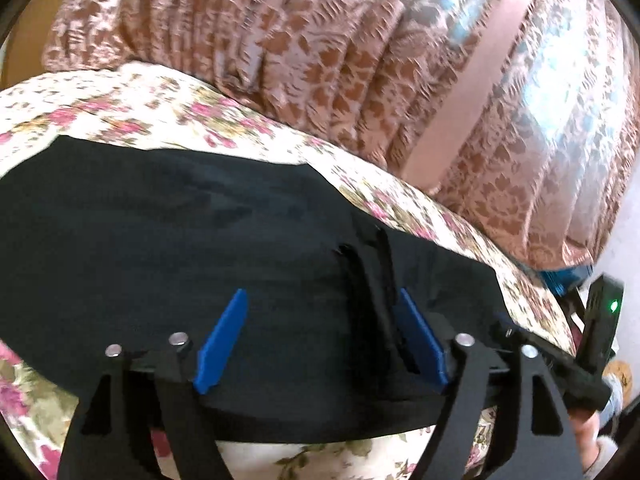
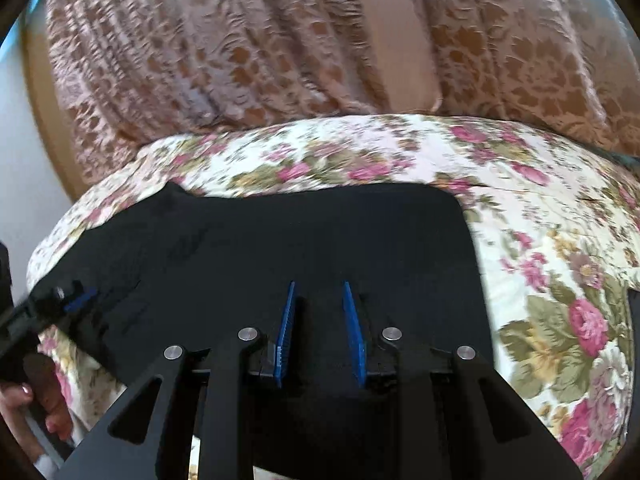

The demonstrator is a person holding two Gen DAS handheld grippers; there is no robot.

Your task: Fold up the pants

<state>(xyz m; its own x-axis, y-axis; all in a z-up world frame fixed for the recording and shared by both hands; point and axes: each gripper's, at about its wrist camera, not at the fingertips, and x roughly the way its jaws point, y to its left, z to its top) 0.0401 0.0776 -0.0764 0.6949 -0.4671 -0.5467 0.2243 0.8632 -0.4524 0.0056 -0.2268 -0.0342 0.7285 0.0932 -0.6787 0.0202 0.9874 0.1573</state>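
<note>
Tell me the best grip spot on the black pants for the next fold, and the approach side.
Judgement only: take the black pants at their near edge, coming in low from the near side. They lie flat on the floral bedspread, so only edges offer a pinchable lip. Left gripper and right gripper both sit open above the cloth, spaced along it.

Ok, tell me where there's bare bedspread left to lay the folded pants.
Bare floral bedspread lies to the right of the black pants, and a strip runs between the pants and the curtain. Crowded: the near middle, where the pants and both grippers sit.
</note>
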